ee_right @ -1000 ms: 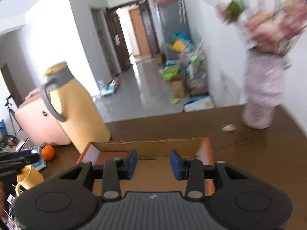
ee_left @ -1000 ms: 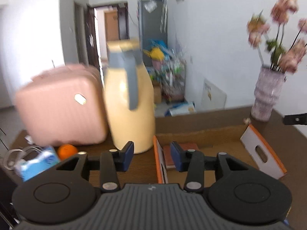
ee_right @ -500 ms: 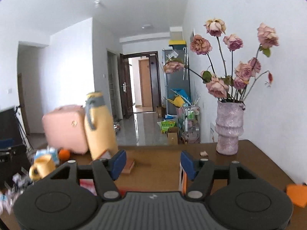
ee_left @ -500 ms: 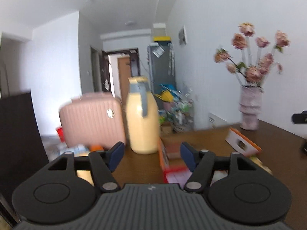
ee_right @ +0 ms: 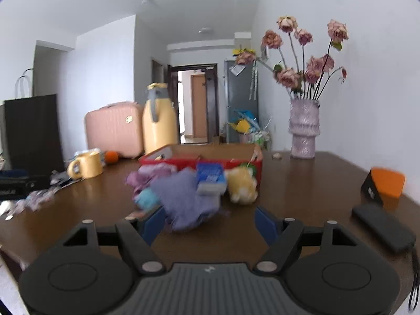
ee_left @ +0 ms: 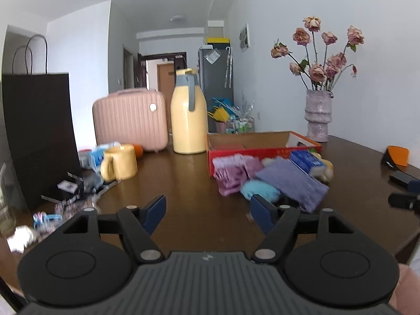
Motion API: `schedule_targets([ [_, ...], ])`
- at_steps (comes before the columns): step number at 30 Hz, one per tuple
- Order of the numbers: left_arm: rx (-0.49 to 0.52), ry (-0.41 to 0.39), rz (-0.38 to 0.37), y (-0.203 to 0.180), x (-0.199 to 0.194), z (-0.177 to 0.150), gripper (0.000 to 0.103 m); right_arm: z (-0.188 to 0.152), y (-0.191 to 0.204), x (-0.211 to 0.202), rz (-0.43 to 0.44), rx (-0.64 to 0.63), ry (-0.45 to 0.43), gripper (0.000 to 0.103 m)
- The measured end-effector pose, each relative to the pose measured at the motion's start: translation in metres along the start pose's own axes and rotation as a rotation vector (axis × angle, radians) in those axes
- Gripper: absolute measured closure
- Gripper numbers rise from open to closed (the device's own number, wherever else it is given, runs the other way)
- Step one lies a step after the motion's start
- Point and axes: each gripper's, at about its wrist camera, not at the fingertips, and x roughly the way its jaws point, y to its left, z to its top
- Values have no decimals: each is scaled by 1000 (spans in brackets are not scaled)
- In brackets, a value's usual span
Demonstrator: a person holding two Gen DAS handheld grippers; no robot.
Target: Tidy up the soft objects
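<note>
A pile of soft things lies on the brown table in front of a red cardboard box [ee_left: 262, 147] [ee_right: 202, 161]: a purple cloth [ee_left: 291, 181] [ee_right: 183, 199], a pink knitted piece [ee_left: 233, 173] [ee_right: 149, 174], a light blue soft toy [ee_left: 258, 190] [ee_right: 145, 198], a blue tissue pack [ee_left: 305, 161] [ee_right: 211, 177] and a yellow plush [ee_right: 241, 185]. My left gripper [ee_left: 207, 214] is open and empty, near the pile's left front. My right gripper [ee_right: 210, 223] is open and empty, just in front of the purple cloth.
A yellow mug [ee_left: 119, 161], orange [ee_right: 111, 156], yellow thermos jug [ee_left: 187, 113], pink case [ee_left: 131, 120] and black paper bag [ee_left: 36, 134] stand left. A vase of dried roses [ee_right: 303, 128] stands back right. An orange-black box [ee_right: 383, 186] and a dark flat case [ee_right: 383, 227] lie right.
Both grippers have pulled back from over the box and dropped low, so the pile in front of the box is now in view. Both jaws have opened wider.
</note>
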Motion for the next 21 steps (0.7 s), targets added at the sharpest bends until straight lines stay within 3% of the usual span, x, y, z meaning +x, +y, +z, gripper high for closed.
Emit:
schedule_targets([
  [6, -1, 6, -12, -2, 2, -6, 30, -24, 11, -17, 29, -7, 49, 28],
  [13, 32, 38, -40, -13, 30, -6, 30, -21, 4, 1, 17, 47, 68, 28],
  [16, 47, 39, -65, -22, 55, 1, 30, -19, -2, 19, 17, 83, 87, 28],
  [21, 36, 83, -192, -37, 126, 29, 33, -9, -18, 70, 48, 211, 143, 31],
])
